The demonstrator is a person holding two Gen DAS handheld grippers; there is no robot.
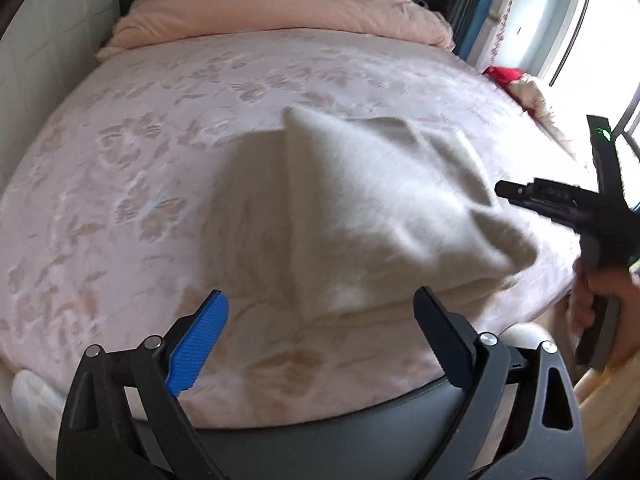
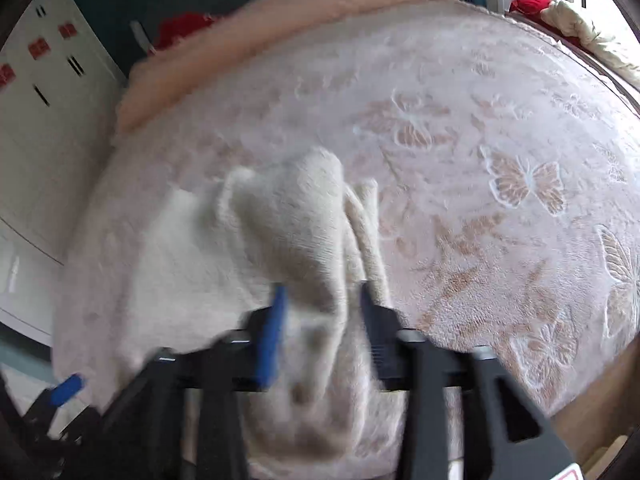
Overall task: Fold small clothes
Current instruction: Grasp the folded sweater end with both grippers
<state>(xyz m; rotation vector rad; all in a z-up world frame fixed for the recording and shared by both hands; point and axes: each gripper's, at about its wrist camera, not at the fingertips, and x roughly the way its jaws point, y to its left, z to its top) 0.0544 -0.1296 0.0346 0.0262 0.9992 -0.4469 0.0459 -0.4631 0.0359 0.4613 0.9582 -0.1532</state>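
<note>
A small cream-white fleecy garment (image 1: 360, 208) lies on the bed near its front edge, partly folded, with one corner raised. My left gripper (image 1: 320, 320) is open and empty, just in front of the garment's near edge. My right gripper (image 2: 320, 312) shows in the left wrist view (image 1: 520, 196) at the garment's right side. In the right wrist view its jaws stand half-closed around a bunched fold of the garment (image 2: 304, 240), which it holds lifted. The view is blurred by motion.
The bed (image 1: 160, 160) has a pink butterfly-patterned cover. A peach duvet (image 1: 280, 12) lies rolled at the head. Red cloth (image 1: 502, 74) sits at the right edge by the window. White cupboards (image 2: 40, 120) stand to the left.
</note>
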